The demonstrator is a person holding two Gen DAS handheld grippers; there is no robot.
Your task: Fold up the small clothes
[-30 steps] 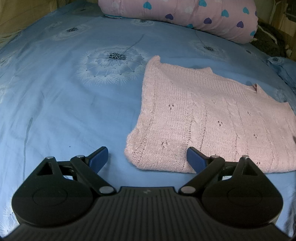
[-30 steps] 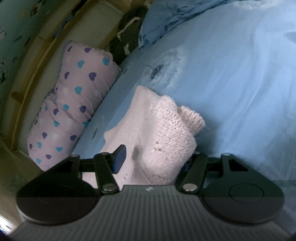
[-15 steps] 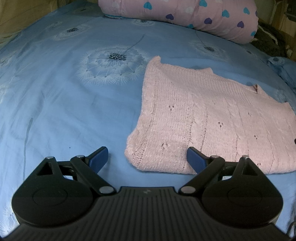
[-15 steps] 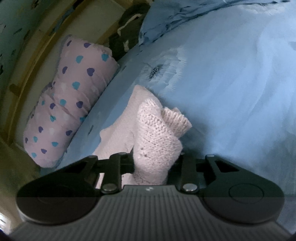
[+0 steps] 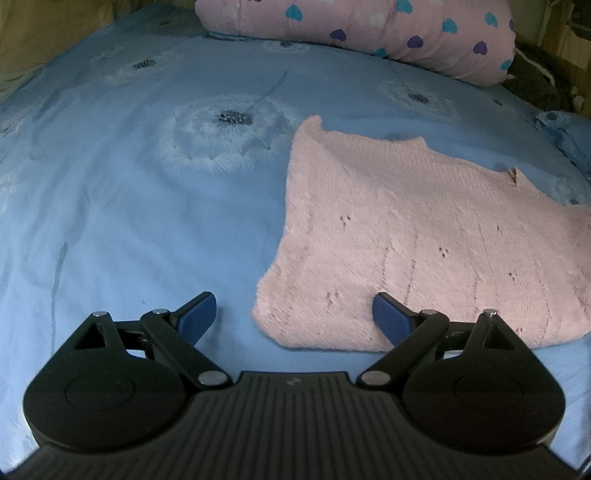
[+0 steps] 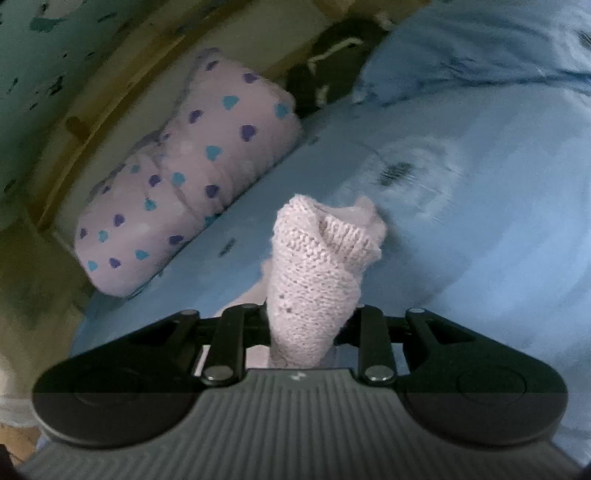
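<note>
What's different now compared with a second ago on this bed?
The right gripper has just closed its fingers on a bunched part of the pink knitted sweater and lifted it off the blue sheet, rolling a little. A second ago that part lay loose between open fingers. The left gripper stayed open and still at the sweater's near corner; the heart-print pillow hasn't moved.

The sweater (image 5: 424,251) is pale pink, knitted, with small dark eyelet holes in vertical rows. The bed sheet (image 5: 129,192) is light blue with white dandelion heads that have dark centres. The pillow (image 5: 369,33) is soft pink with hearts in turquoise, purple and white. The left tongs (image 5: 294,317) are black with dark blue pads (image 5: 195,314). The right tongs (image 6: 303,325) are black.
</note>
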